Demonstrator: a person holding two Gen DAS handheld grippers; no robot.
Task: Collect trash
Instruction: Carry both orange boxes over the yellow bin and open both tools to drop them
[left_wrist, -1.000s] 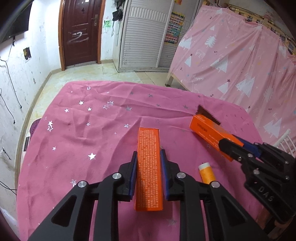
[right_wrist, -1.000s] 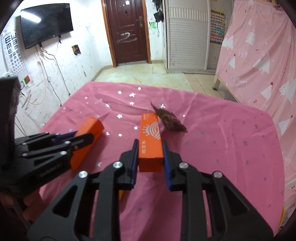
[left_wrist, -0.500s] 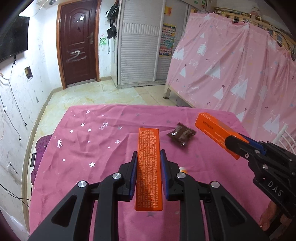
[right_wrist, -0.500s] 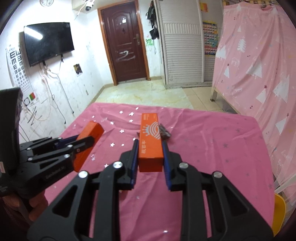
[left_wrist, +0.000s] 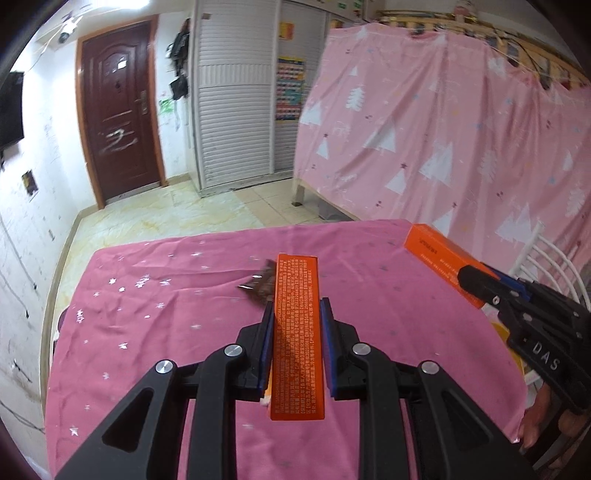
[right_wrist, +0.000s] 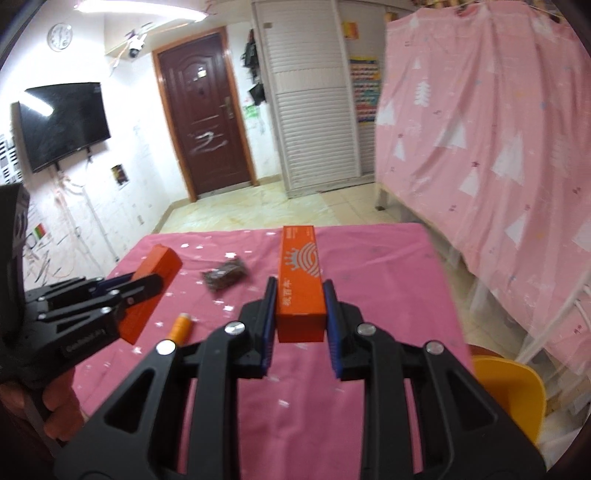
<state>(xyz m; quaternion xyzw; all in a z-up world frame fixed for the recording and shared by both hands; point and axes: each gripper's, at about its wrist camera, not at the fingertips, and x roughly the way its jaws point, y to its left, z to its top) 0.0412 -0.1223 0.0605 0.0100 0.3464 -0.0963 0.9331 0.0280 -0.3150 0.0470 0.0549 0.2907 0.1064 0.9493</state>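
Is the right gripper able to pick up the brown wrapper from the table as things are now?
Probably not yet. The right gripper is shut on an orange box, so its jaws are full. The brown wrapper lies uncovered on the pink tablecloth, reachable once the box is dropped.

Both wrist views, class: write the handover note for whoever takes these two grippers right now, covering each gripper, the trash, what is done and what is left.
Left gripper: shut on a long orange cardboard box with fine print, lifted off the table.
Right gripper: shut on an orange cardboard box with a crown logo, also lifted.
On the pink star-print tablecloth: a crumpled brown snack wrapper and a small orange cylindrical tube.
Done: both boxes picked up.
Left: bin them (no bin in view), then collect wrapper and tube.
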